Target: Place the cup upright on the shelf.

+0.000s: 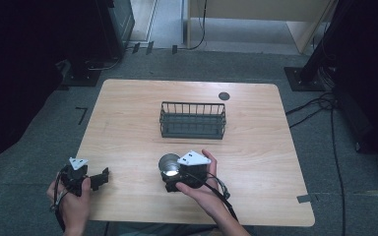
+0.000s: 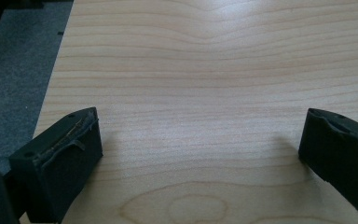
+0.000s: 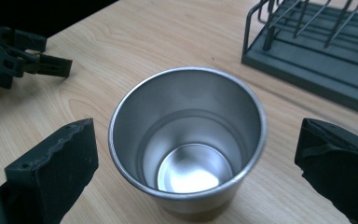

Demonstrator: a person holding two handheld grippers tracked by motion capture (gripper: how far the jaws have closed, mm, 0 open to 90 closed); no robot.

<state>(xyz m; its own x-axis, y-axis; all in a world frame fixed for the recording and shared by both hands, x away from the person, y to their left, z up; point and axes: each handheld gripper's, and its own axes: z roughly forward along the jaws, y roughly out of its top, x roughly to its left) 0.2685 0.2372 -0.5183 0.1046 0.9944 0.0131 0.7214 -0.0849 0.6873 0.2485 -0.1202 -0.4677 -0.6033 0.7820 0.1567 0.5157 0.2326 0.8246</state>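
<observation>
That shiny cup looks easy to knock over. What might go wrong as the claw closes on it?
The steel cup stands upright between the right gripper jaws, which are open and not touching it. Its smooth, tapered wall might slip out of the pads, or one jaw landing first might tip it. The wire basket has a raised rim, so a low carry could catch on it.

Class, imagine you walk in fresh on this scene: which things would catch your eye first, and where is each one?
The shiny steel cup stands upright and empty near the front of the wooden table, between the open jaws of the right gripper, which do not touch it. Behind it, around the middle of the table, sits a dark wire basket. The left gripper rests open at the front left corner.
</observation>
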